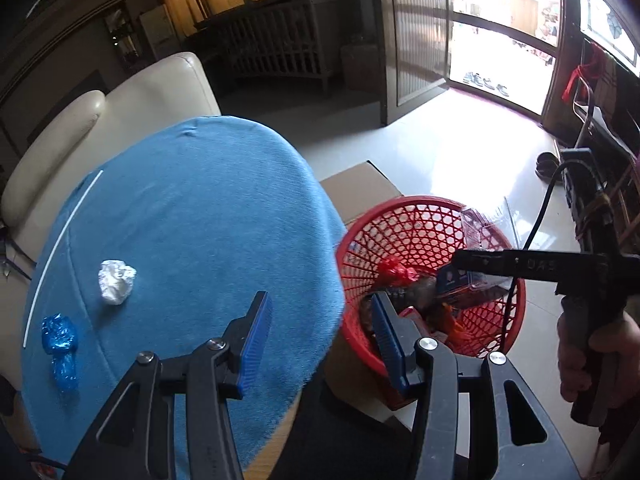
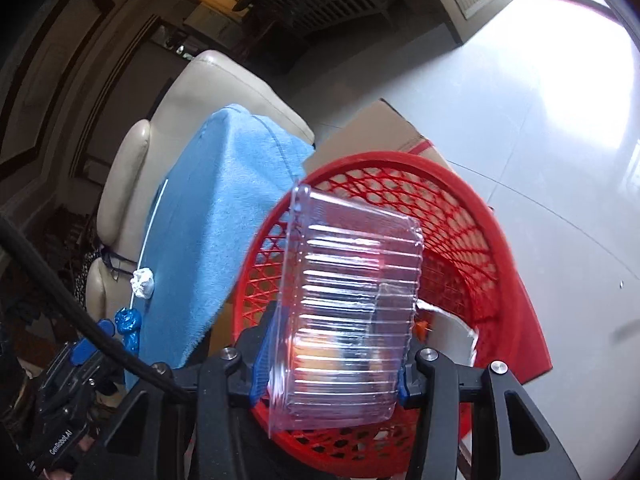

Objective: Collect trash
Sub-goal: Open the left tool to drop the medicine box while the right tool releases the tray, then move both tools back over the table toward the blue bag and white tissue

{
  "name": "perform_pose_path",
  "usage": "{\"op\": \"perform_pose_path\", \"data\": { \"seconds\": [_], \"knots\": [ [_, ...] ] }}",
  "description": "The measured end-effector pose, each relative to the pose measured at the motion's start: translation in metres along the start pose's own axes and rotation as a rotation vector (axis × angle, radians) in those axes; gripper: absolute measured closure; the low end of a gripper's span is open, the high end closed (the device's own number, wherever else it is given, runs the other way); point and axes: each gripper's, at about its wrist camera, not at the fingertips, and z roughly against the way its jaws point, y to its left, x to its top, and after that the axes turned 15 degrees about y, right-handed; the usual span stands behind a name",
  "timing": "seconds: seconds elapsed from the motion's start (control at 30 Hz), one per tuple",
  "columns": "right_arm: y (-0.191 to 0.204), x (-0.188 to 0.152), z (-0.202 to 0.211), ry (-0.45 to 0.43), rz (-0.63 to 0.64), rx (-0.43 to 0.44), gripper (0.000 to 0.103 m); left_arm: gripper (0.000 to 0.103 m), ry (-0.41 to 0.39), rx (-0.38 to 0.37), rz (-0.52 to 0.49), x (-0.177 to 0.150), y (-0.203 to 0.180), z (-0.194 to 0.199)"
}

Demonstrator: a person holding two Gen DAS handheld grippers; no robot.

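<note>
My right gripper is clamping one clear ribbed plastic container between its blue pads, and I am tilting it over the mouth of the red mesh basket. The basket is already holding a red bag, a dark blue packet and other wrappers I cannot tell apart. My left gripper is hanging with its jaws spread wide and nothing between them, straddling the edge of the blue cloth. Two pieces are lying on that cloth: one white crumpled paper ball and one blue wrapper.
</note>
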Motion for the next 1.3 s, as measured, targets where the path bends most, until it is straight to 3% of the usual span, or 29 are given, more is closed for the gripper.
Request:
{"op": "perform_pose_path", "data": {
  "seconds": [0.13, 0.43, 0.63, 0.93, 1.3],
  "knots": [
    [0.023, 0.003, 0.014, -0.025, 0.039, 0.059, 0.043, 0.051, -0.022, -0.008, 0.062, -0.005, 0.024, 0.010],
    [0.056, -0.007, 0.046, -0.098, 0.104, 0.108, 0.043, 0.047, -0.059, 0.060, 0.229, -0.043, 0.092, 0.022],
    [0.087, -0.016, 0.041, -0.077, 0.168, 0.112, 0.043, 0.047, -0.034, 0.123, 0.390, -0.084, 0.141, 0.032],
    [0.151, -0.035, 0.032, -0.053, 0.317, 0.085, 0.043, 0.045, -0.062, 0.225, 0.575, -0.140, 0.201, 0.067],
    [0.204, -0.058, 0.016, -0.003, 0.431, 0.089, 0.044, 0.044, -0.116, 0.338, 0.679, -0.185, 0.237, 0.107]
  ]
}}
